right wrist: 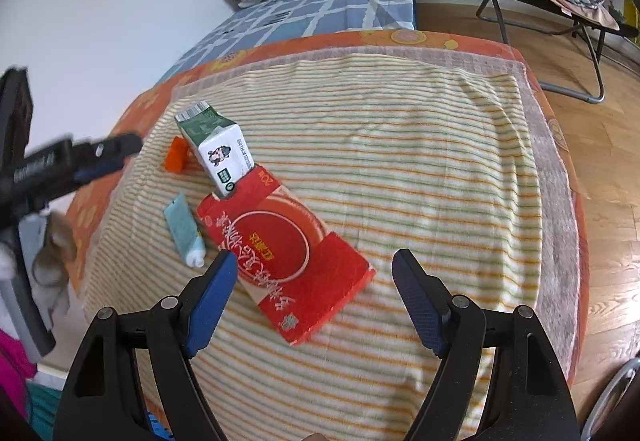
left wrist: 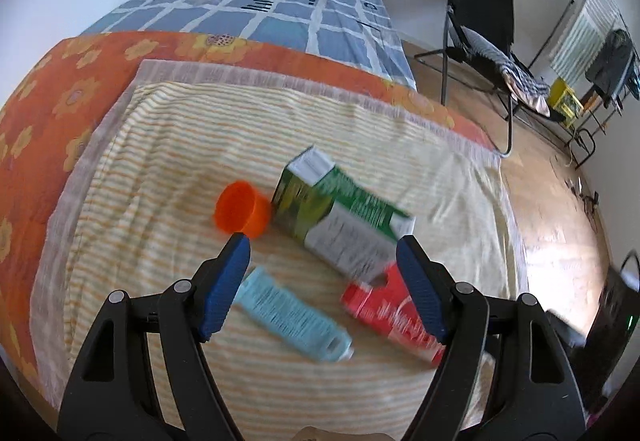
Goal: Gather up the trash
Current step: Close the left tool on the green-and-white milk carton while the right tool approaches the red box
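**Trash on the striped blanket, both claws open above it**

Trash lies in a loose cluster on the striped blanket (right wrist: 400, 161) that covers the bed. Left to right in the right wrist view: an orange cup (right wrist: 176, 155) on its side, a pale blue tube (right wrist: 185, 228), a green-and-white milk carton (right wrist: 218, 151) and a flattened red box (right wrist: 280, 253). The carton's lower end rests on the box's top edge; the cup is just beside the carton.

The left claw (left wrist: 322, 253) hangs spread wide and empty over the cup, tube and carton. The right claw (right wrist: 314, 267) is equally wide, holding nothing, with the red box between its fingers' line of sight.

This looks like the approach before a first pick; no bin is visible. Next, each claw would need to lower onto one piece and close. The flat box may need gripping by an edge.
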Demonstrator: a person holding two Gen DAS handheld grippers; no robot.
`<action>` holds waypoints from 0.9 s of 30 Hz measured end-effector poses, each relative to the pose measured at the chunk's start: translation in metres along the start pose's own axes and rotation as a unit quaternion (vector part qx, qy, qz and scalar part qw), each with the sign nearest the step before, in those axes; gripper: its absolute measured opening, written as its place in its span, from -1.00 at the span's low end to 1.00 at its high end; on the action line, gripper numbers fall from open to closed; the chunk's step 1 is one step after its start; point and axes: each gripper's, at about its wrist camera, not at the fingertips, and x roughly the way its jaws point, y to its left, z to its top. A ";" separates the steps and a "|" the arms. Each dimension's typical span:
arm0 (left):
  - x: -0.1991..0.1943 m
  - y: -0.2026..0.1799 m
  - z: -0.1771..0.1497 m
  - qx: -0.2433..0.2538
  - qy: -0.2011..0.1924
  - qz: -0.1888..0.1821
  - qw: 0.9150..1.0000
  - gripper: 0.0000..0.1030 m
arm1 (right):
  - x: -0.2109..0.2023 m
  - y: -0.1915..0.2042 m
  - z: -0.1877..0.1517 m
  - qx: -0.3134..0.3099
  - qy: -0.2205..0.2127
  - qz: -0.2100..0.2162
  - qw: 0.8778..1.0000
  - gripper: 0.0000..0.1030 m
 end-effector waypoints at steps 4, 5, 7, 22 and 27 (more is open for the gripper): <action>0.018 -0.004 0.010 -0.013 0.013 0.002 1.000 0.52 | 0.005 -0.007 0.003 0.007 0.001 0.000 1.000 0.55; 0.022 -0.005 0.011 -0.014 0.015 0.004 1.000 0.52 | 0.006 -0.010 0.003 0.011 0.002 0.000 1.000 0.55; 0.028 -0.005 0.013 -0.018 0.017 0.010 1.000 0.52 | 0.009 -0.015 0.003 0.021 0.005 0.001 1.000 0.55; 0.063 -0.018 0.025 -0.053 0.024 0.043 0.997 0.53 | 0.017 -0.036 0.002 0.060 0.017 0.018 0.998 0.55; 0.073 -0.025 0.027 -0.048 0.020 0.071 0.996 0.53 | 0.020 -0.036 0.004 0.061 0.018 0.023 0.998 0.55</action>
